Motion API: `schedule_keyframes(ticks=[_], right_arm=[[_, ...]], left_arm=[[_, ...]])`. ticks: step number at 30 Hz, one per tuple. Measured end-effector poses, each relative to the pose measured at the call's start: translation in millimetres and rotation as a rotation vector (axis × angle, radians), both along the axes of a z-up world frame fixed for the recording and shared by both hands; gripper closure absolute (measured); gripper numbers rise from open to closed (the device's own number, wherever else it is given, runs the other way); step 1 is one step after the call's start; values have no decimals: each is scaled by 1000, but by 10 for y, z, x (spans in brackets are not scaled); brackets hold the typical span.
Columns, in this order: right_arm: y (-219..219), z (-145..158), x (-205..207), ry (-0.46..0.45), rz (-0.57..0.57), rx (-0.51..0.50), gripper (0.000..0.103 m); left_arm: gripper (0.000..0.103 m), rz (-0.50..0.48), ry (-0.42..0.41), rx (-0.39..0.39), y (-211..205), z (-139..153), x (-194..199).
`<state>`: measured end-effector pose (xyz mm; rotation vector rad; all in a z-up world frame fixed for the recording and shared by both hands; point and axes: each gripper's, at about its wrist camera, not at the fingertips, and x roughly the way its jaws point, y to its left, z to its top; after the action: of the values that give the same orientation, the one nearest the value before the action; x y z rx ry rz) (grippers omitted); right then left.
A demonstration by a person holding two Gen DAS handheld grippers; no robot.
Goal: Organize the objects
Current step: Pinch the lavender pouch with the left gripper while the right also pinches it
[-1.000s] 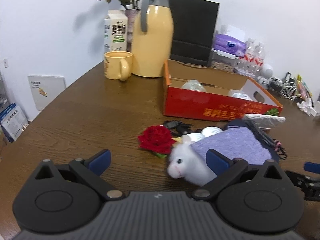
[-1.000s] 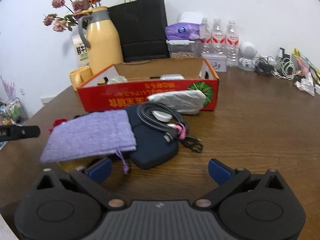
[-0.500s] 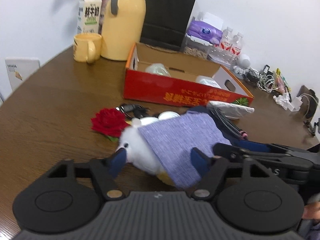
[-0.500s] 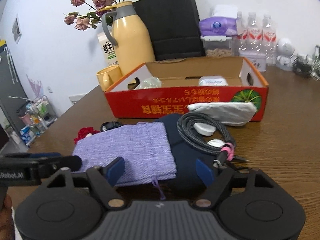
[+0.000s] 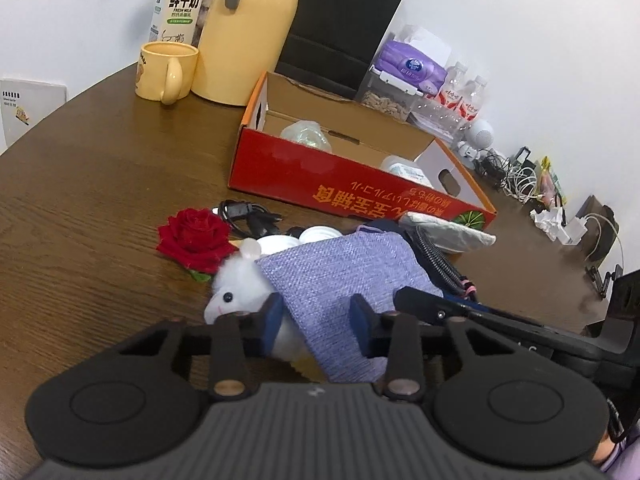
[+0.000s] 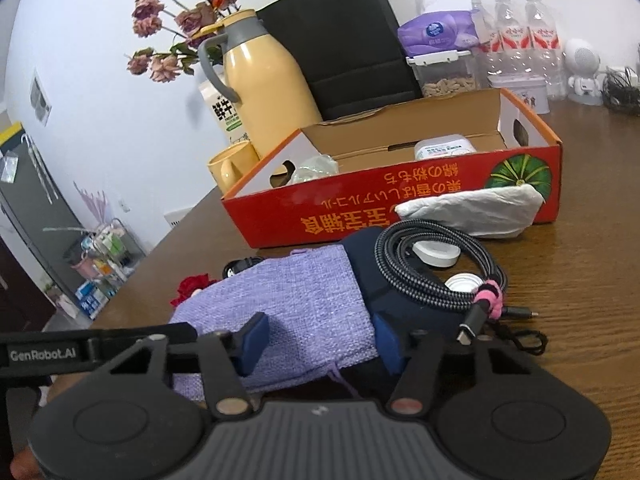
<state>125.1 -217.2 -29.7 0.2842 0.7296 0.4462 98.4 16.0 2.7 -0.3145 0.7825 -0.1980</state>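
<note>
Purple cloth pouch (image 5: pixel 340 280) lies at twelve o'clock between our left fingers (image 5: pixel 316 322), half-closed around its near edge beside a white toy (image 5: pixel 240 292). From the right, our fingers (image 6: pixel 318 344) likewise bracket it, ungripped, probably for the red box (image 6: pixel 400 200).

Both grippers, the left gripper (image 5: pixel 316 318) and the right gripper (image 6: pixel 318 340), are matte black with ribbed grey bodies, twin round discs, copper-coloured pivot pins and blue-padded fingers (image 5: pixel 272 316). White "GenRobot.AI" lettering (image 6: pixel 42 355) marks one arm; a lilac sleeve (image 5: pixel 622 454) shows.
</note>
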Motion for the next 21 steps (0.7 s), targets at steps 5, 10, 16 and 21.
schedule_keyframes(ticks=[5,10,16,21], right_arm=[[-58,-2,-18,5,-29,21,78],[-52,19,-84,-10,-21,32,86],[-66,128,-165,-55,-29,52,96],[-57,221,-203,-97,-27,66,96]], left_arm=[[87,24,3,-18,63,-8,10],[92,36,-4,-15,86,13,-9],[96,48,-31,-6,129,88,-31],[96,45,-64,-7,132,181,-36]])
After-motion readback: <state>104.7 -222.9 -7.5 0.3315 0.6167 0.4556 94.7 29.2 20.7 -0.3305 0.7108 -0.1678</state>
